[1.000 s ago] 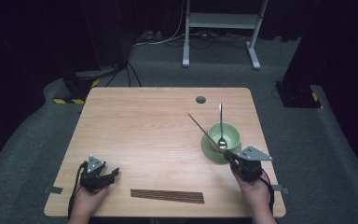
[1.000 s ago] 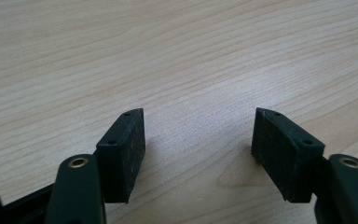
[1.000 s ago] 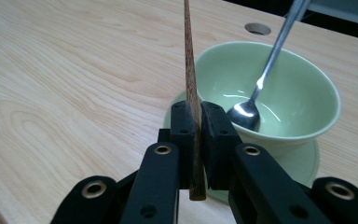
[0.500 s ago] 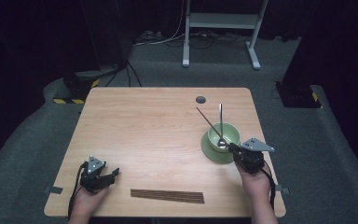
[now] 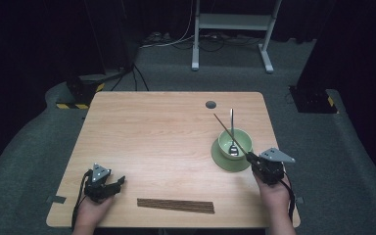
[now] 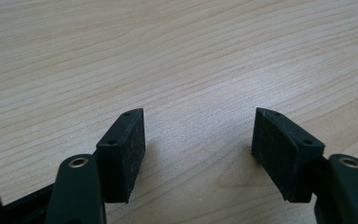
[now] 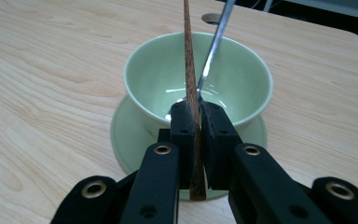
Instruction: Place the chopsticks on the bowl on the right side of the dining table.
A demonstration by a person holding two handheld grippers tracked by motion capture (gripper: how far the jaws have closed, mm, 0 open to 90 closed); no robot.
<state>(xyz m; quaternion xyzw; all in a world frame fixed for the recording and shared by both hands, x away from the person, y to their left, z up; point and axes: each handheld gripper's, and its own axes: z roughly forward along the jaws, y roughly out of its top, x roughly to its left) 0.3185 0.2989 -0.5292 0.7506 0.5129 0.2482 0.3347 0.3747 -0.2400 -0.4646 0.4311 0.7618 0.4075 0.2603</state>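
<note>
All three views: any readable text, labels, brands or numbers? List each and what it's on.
None readable.
The green bowl, its saucer, the spoon, the chopstick in the right gripper, the chopstick bundle and the table are all unmarked.
The left gripper bears no lettering.
The yellow-black hazard stripes on the floor are a pattern, not text.

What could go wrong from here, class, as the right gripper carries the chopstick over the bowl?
The right gripper pinches the chopstick near one end, so the long free part could swing or slip. It passes close to the spoon leaning in the bowl and might knock it out. A nudge could shift the bowl on its saucer.
</note>
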